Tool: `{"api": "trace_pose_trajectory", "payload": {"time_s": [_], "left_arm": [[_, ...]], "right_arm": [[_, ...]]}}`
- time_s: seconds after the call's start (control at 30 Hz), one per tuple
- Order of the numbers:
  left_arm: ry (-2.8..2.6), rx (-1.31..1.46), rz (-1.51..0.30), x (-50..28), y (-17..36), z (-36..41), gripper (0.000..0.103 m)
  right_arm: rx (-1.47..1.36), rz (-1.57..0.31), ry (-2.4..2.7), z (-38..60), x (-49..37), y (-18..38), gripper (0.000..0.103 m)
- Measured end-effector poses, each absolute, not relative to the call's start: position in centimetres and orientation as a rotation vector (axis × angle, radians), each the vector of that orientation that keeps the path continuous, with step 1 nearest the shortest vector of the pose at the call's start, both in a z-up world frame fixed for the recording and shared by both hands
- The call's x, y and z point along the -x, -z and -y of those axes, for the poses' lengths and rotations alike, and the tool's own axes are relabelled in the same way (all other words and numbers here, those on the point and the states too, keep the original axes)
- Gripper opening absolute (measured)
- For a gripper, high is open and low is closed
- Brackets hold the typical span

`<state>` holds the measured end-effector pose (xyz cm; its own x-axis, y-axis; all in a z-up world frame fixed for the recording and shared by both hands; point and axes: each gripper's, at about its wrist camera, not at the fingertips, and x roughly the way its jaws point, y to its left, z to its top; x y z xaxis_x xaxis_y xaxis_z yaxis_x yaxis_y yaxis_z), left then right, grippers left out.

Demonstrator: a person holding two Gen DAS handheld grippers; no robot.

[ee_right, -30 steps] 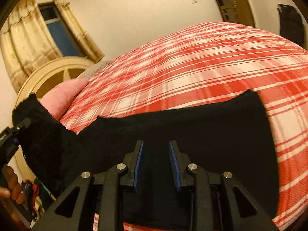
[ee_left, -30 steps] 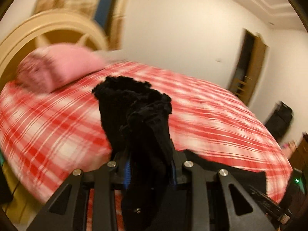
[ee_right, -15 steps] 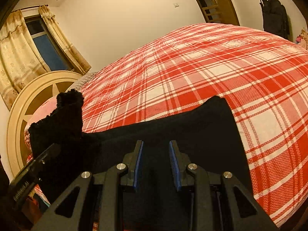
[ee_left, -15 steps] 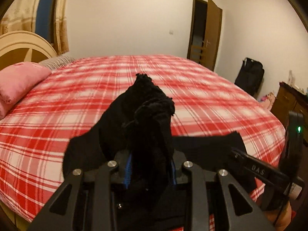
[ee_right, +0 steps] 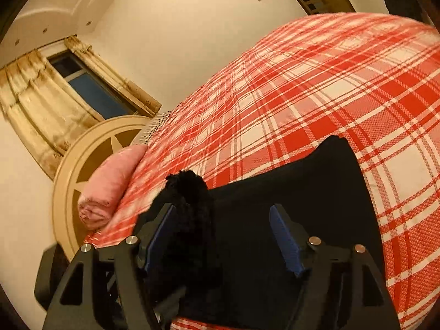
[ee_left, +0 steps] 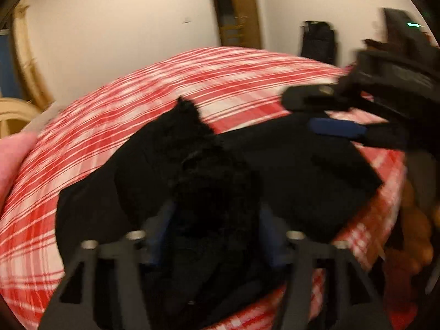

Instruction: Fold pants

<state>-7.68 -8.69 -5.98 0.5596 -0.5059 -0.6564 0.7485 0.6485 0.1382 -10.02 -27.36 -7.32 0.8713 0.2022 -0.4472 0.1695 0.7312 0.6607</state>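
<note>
The black pants (ee_left: 288,170) lie on the red plaid bed (ee_left: 137,104) near its front edge. My left gripper (ee_left: 214,233) is shut on a bunched fuzzy end of the pants and holds it over the flat part. My right gripper (ee_right: 222,233) is open above the pants (ee_right: 316,192); the bunched end (ee_right: 189,192) sits between its blue pads, close to the left one. The right gripper also shows at the right of the left wrist view (ee_left: 330,112), jaws apart.
A pink pillow (ee_right: 110,184) lies by the round cream headboard (ee_right: 82,159) at the left. A curtained window (ee_right: 82,88) is behind it. A doorway (ee_left: 236,13) and a dark bag (ee_left: 316,41) stand beyond the bed.
My left gripper has carried the bunched end rightward over the flat pants, close to the right gripper. My right gripper's jaws have opened wide.
</note>
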Motion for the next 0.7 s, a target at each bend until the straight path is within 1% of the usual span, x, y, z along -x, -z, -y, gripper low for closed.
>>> {"api": "trace_pose_trajectory", "payload": {"time_s": [0.03, 0.13, 0.2, 0.27, 0.3, 0.33, 0.47, 0.6, 0.7], "left_arm": [[0.821, -0.44, -0.616, 8.2, 5.6, 8.3, 0.082], [0.86, -0.451, -0.57, 9.4, 4.3, 7.0, 0.087], [0.88, -0.398, -0.562, 9.5, 3.0, 5.3, 0.088], [0.869, -0.313, -0.568, 8.6, 1.8, 3.1, 0.092], [0.837, -0.246, -0.572, 7.7, 1.2, 1.6, 0.098], [0.802, -0.195, -0.575, 7.0, 0.8, 0.5, 0.101], [0.561, 0.004, -0.65, 2.9, 0.9, -4.6, 0.101], [0.375, 0.167, -0.814, 0.0, 3.8, -8.9, 0.101], [0.359, 0.289, -0.871, -0.1, 5.5, -10.7, 0.101]], "right_arm": [[-0.784, -0.519, -0.029, 27.7, 9.9, 7.2, 0.072], [-0.848, -0.502, -0.081, 28.4, 9.6, 6.8, 0.072], [-0.879, -0.513, -0.13, 28.2, 9.0, 7.0, 0.072], [-0.866, -0.562, -0.164, 27.0, 7.7, 7.6, 0.072], [-0.84, -0.599, -0.192, 26.3, 7.3, 8.0, 0.072], [-0.835, -0.621, -0.197, 25.7, 6.8, 8.5, 0.072], [-0.814, -0.709, -0.273, 22.4, 5.0, 10.9, 0.072], [-0.556, -0.712, -0.227, 19.1, 4.7, 10.1, 0.073], [-0.476, -0.712, -0.193, 17.9, 4.3, 10.0, 0.072]]}}
